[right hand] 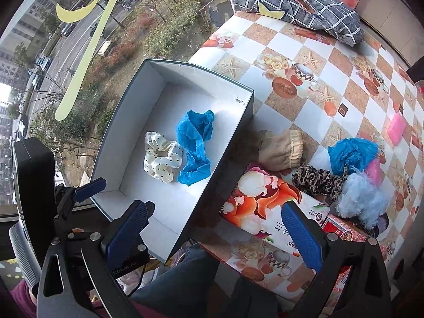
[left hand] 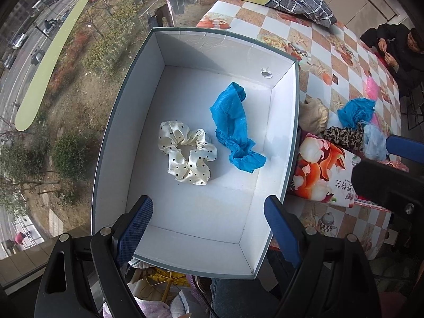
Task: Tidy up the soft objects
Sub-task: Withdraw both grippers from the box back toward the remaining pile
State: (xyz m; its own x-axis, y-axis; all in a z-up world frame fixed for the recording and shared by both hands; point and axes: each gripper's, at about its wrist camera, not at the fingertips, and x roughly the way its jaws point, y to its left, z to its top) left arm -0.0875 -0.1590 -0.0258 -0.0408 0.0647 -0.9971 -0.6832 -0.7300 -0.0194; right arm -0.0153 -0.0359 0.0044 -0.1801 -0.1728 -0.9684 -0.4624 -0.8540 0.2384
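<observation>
Lying in box (left hand: 127,122), scrunchie (left hand: 188,152), beyond open jaws

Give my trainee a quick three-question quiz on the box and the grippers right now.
1. True or false: the white box holds a polka-dot scrunchie and a blue scrunchie.
2. The leopard-print scrunchie lies: A) in the box B) on the table C) in a gripper.
3. The left gripper jaws are ____.

Key: 1 true; 2 B; 3 open, like the right gripper.
</observation>
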